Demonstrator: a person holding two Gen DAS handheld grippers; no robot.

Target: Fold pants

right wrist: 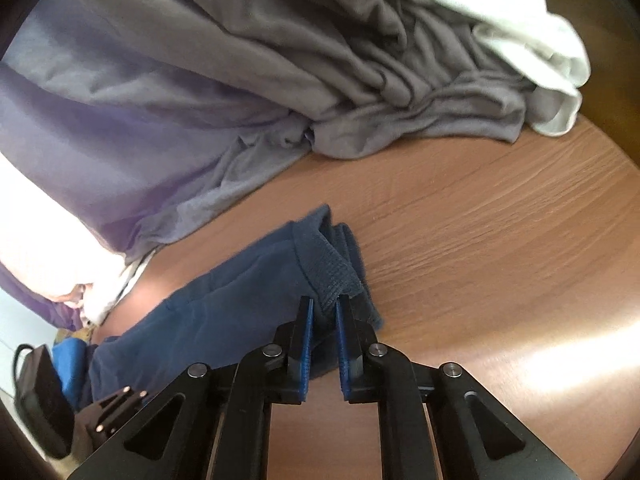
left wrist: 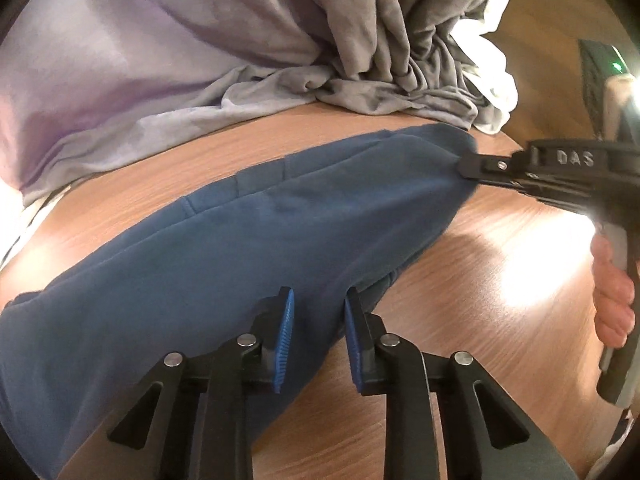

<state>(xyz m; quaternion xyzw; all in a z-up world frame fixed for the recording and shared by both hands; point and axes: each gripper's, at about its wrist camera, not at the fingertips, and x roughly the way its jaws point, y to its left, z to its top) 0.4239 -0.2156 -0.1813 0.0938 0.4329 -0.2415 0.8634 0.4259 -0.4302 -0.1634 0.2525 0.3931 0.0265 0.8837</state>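
Blue pants (left wrist: 248,236) lie stretched across the wooden table (left wrist: 460,280). My left gripper (left wrist: 319,308) has its jaws around the near edge of the pants, with a gap between the blue pads; whether they pinch the cloth is unclear. My right gripper (left wrist: 464,164) comes in from the right and grips the far end of the pants. In the right wrist view the right gripper (right wrist: 324,312) is shut on the ribbed cuff (right wrist: 328,272) of the pants (right wrist: 208,312).
A heap of grey clothes (left wrist: 384,52) and a lilac garment (left wrist: 132,76) lie at the back of the table, with white cloth (right wrist: 520,40) at the back right. A dark bag (right wrist: 40,392) sits at the lower left in the right wrist view.
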